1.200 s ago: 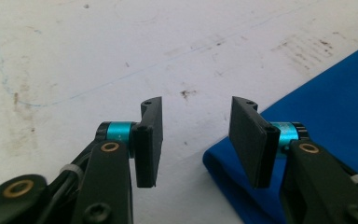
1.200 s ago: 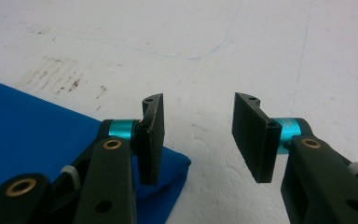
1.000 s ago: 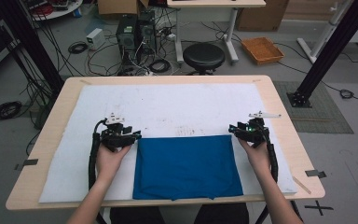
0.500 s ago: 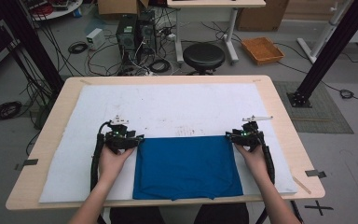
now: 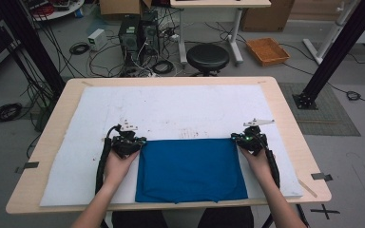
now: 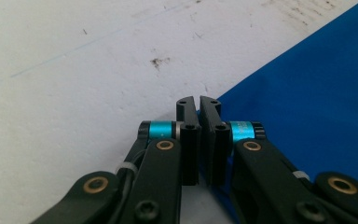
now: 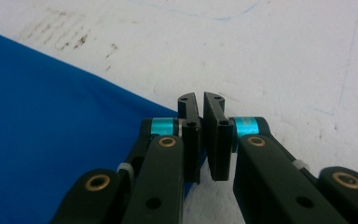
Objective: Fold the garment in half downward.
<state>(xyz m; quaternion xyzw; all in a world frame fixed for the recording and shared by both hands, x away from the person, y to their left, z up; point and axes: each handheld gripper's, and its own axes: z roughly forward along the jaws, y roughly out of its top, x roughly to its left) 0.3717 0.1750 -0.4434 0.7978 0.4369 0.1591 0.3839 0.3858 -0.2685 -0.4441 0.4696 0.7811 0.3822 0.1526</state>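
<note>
Blue cloth [image 5: 190, 168] folded flat in the lower middle of the high view, on the white mat [image 5: 171, 109] covering the wooden surface [image 5: 285, 109], near edge almost at the mat's front border. Left gripper [image 5: 140, 142] at the cloth's far left corner, held by the left hand [image 5: 119, 164] coming up from the bottom of the frame; right gripper [image 5: 235, 138] at the far right corner, held by the right hand [image 5: 256, 159]. In the left gripper view, jaws of the left gripper [image 6: 198, 105] pressed nearly together right at the tip of the blue corner [image 6: 307, 107], cloth between them not clearly seen. In the right gripper view, right gripper [image 7: 199, 101] likewise closed to a thin slit at the cloth's edge [image 7: 51, 130]. Black stool [image 5: 207, 58] and orange tray [image 5: 267, 51] on the floor beyond the surface, upper part of the frame.
</note>
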